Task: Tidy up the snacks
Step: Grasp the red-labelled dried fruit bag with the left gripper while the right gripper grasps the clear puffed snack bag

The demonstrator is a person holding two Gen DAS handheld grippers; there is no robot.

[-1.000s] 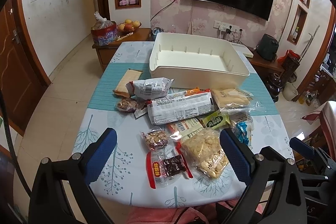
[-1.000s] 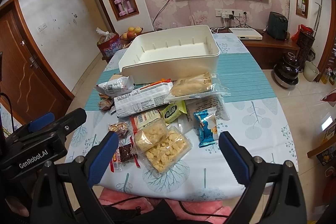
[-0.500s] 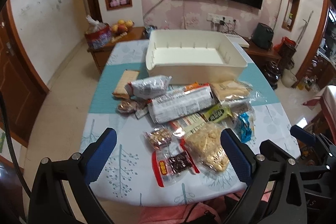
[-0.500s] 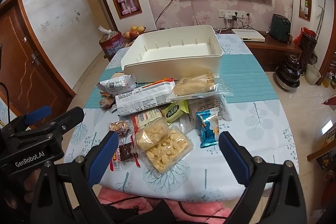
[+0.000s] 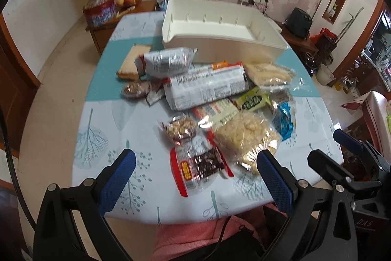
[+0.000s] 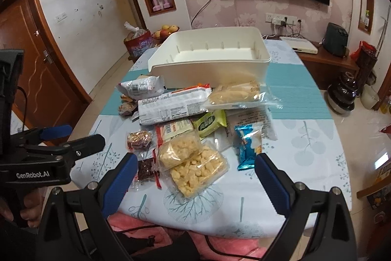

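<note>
A pile of packaged snacks lies on the table in front of an empty white bin (image 5: 220, 36) (image 6: 212, 58). Nearest me are a red-edged pack of dark snacks (image 5: 198, 168) (image 6: 146, 166), a clear bag of yellow puffs (image 5: 246, 138) (image 6: 195, 163) and a blue wrapper (image 5: 284, 121) (image 6: 248, 146). Behind them lie a long white pack (image 5: 205, 87) (image 6: 171, 107) and a green pack (image 6: 211, 122). My left gripper (image 5: 195, 175) is open and empty above the near table edge, jaws either side of the red-edged pack. My right gripper (image 6: 195, 175) is open and empty, to the right of the left one.
The table (image 6: 305, 143) has a tree-patterned cloth with a teal band. A low wooden cabinet (image 5: 110, 26) with fruit and a red tin stands at the back left. A dark jar (image 6: 342, 94) stands on the floor at the right. A wooden door (image 6: 31, 65) is on the left.
The left gripper has moved forward and down toward the near snacks, which now look larger. The right gripper has barely shifted. Both stay open and no snack has moved.
</note>
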